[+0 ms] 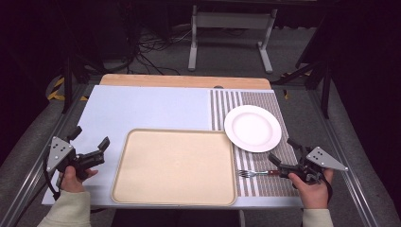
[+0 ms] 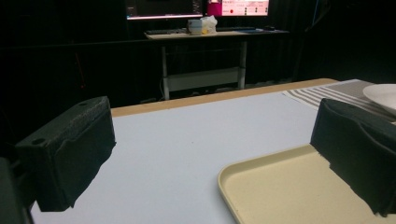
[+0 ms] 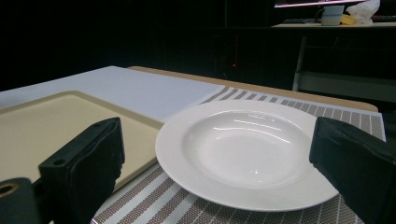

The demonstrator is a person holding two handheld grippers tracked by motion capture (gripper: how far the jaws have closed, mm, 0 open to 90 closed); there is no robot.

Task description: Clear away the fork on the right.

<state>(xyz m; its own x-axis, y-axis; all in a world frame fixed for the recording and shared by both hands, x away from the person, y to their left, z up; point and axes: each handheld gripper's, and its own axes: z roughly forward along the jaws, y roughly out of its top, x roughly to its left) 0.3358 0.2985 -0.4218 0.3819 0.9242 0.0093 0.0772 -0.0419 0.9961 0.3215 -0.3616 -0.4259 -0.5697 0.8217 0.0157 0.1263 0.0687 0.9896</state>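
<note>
currently the right gripper [image 1: 285,150] sits at about four o'clock on the table, low on the striped woven placemat [image 1: 265,101], with its black jaws spread wide and nothing between them. just ahead of it, at its eleven o'clock, lies the round white ceramic plate [image 1: 252,128]; in the right gripper view the plate [image 3: 243,149] rests flat on the placemat [image 3: 187,205] between the two jaws' lines of sight, apart from both pads. a silver fork with a dark handle [image 1: 257,173] lies on the placemat at six o'clock from the plate, its handle end just beside the right gripper's lower jaw. the left gripper [image 1: 90,137] is held at about eight o'clock on the pale blue tabletop [image 1: 151,109], jaws also wide apart and empty. between the two grippers lies the beige rectangular plastic tray [image 1: 175,165], bare, its right rim touching the placemat's edge; the left gripper view shows the tray's rounded corner [image 2: 233,175] near the right-hand jaw.
</note>
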